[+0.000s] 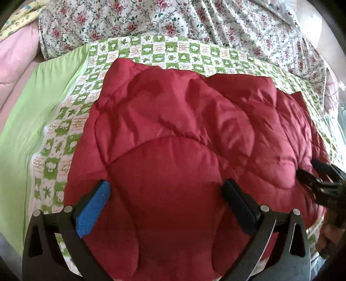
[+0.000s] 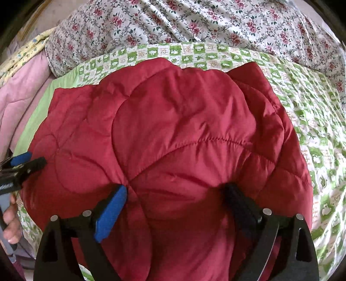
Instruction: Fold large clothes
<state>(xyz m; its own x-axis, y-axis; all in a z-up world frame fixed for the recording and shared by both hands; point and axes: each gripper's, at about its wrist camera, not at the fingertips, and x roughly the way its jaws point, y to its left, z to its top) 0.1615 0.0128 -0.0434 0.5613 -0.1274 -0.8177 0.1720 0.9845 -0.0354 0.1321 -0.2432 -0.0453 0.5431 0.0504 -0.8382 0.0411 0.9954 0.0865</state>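
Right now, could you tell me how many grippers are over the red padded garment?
2: the left gripper hovers open above its near left part, the right gripper open above its near right part.

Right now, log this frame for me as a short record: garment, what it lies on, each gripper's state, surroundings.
garment: red quilted jacket, puffy, lying spread out, wrinkled
surface: green-and-white patterned sheet with a plain green band at its side
left gripper: jaws wide open over the jacket's near part, nothing clamped
right gripper: jaws wide open over the jacket, nothing clamped
behind: floral bedding bunched beyond the sheet
side: pink quilt
fold status: no tidy fold visible yet
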